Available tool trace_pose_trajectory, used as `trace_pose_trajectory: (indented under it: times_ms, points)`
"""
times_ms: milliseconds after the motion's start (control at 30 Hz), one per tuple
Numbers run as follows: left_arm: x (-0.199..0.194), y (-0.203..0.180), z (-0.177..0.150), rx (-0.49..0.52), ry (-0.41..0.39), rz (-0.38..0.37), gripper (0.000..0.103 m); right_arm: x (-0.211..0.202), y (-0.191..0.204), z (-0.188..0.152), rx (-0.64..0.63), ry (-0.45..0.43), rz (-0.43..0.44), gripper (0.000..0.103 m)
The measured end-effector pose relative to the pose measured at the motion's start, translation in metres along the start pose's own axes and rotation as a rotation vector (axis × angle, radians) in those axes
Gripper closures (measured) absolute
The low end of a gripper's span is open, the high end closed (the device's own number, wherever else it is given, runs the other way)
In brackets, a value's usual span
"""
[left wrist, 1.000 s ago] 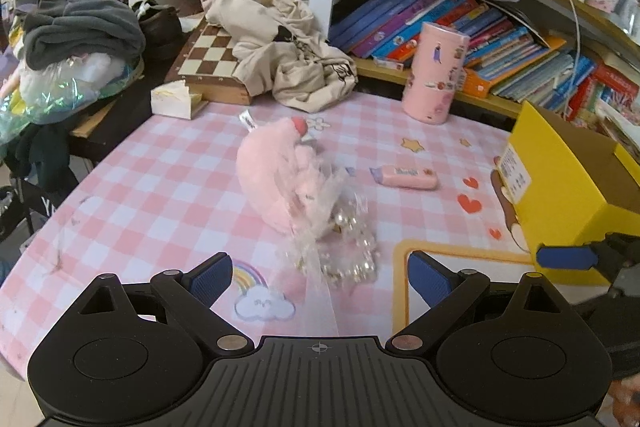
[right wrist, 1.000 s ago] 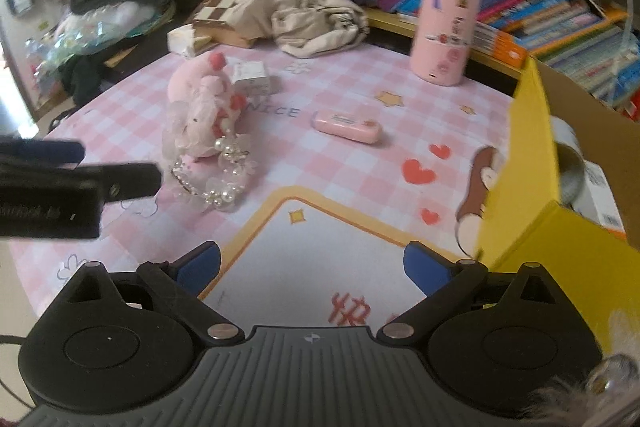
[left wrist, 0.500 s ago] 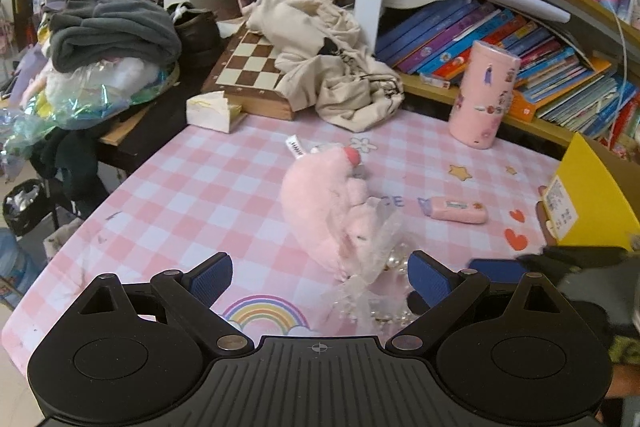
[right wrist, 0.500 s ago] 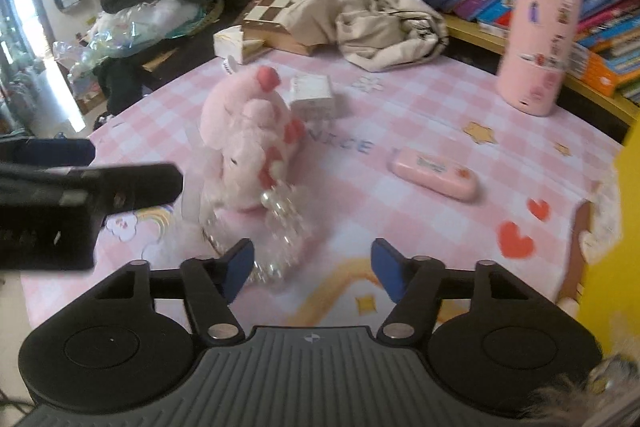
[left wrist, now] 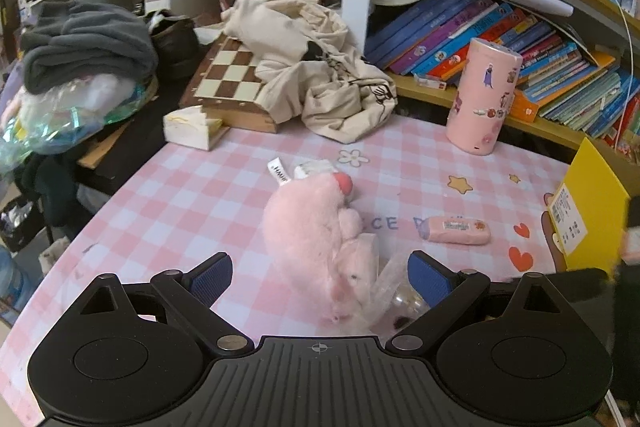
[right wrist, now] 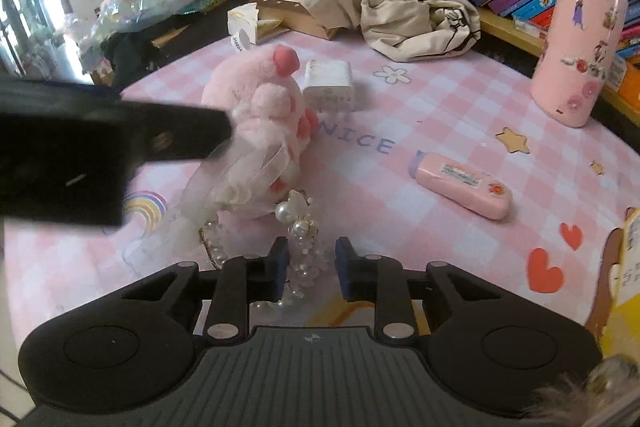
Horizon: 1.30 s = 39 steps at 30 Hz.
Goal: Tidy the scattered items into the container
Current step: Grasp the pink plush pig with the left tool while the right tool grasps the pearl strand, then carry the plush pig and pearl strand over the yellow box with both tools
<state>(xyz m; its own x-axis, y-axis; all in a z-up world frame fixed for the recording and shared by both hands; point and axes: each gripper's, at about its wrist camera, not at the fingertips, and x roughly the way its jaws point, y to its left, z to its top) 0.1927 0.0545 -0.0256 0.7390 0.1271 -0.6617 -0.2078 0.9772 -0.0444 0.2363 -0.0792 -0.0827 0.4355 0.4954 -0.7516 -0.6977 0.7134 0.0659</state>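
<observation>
Pearl-and-clear-bead bracelet (right wrist: 298,227) lay on the pink checked table (right wrist: 420,115), touching the base of the pink plush toy with a gauzy white veil (right wrist: 260,131), near the front edge. Right gripper (right wrist: 308,269) sat low over it, fingers (right wrist: 279,269) drawn close with a strand of the beads between them; whether the pads actually pinched the strand could not be told, since a narrow gap showed. Left gripper (left wrist: 320,279) hovered beside the plush, fingers (left wrist: 210,277) wide apart, nothing in them.

Judgement on the step: the bracelet was loose, jointed and slippery, so a bite on one strand would likely let the rest dangle. Lift slowly and straight up, and watch that the veil does not snag on the beads and drag the plush along. The left gripper could steady the plush if it started to follow.

Container: yellow cardboard box (left wrist: 592,211) stood at the table's right edge, flap up. Its inside was not visible in either view, so contents unknown.

Still loose on the table: pink oblong case with a label (right wrist: 464,185), small white square packet (right wrist: 329,85) behind the plush, and a tall pink stickered cylinder (right wrist: 576,51) near the bookshelf.
</observation>
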Motion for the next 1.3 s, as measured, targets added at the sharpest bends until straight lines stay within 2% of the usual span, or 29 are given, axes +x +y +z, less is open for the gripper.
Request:
trace_pose_trajectory:
  times_ms: [200,367,567,667,733,767,800,933,1067,1300]
  points:
    - [0.023,-0.008,0.009,-0.006,0.016,-0.004,0.007,-0.019,-0.014,-0.02,-0.021,0.015,-0.062,0.08]
    - [0.043,-0.006,0.011,-0.059,0.042,0.02,0.007,-0.032,-0.021,-0.035,-0.01,0.029,-0.084,0.08]
    - [0.067,0.006,0.007,-0.134,0.103,0.039,0.007,-0.032,-0.02,-0.036,-0.018,0.033,-0.089,0.08]
    - [0.077,0.013,0.004,-0.166,0.14,0.024,0.009,-0.032,-0.02,-0.035,-0.016,0.034,-0.09,0.08]
    - [0.079,0.016,0.001,-0.174,0.151,-0.004,0.02,-0.032,-0.02,-0.035,-0.014,0.034,-0.091,0.081]
    - [0.079,0.017,0.0,-0.184,0.153,-0.028,0.024,-0.032,-0.02,-0.035,-0.012,0.034,-0.092,0.081]
    - [0.078,0.018,0.0,-0.194,0.155,-0.051,0.033,-0.033,-0.02,-0.035,-0.009,0.033,-0.093,0.081]
    - [0.071,0.021,-0.001,-0.207,0.163,-0.077,0.041,-0.034,-0.02,-0.035,0.0,0.03,-0.099,0.081]
    - [0.056,0.029,-0.006,-0.237,0.167,-0.099,0.042,-0.038,-0.02,-0.034,0.005,0.015,-0.103,0.081]
    - [0.023,0.037,-0.013,-0.227,0.14,-0.107,0.042,-0.044,-0.017,-0.034,0.013,0.005,-0.116,0.081]
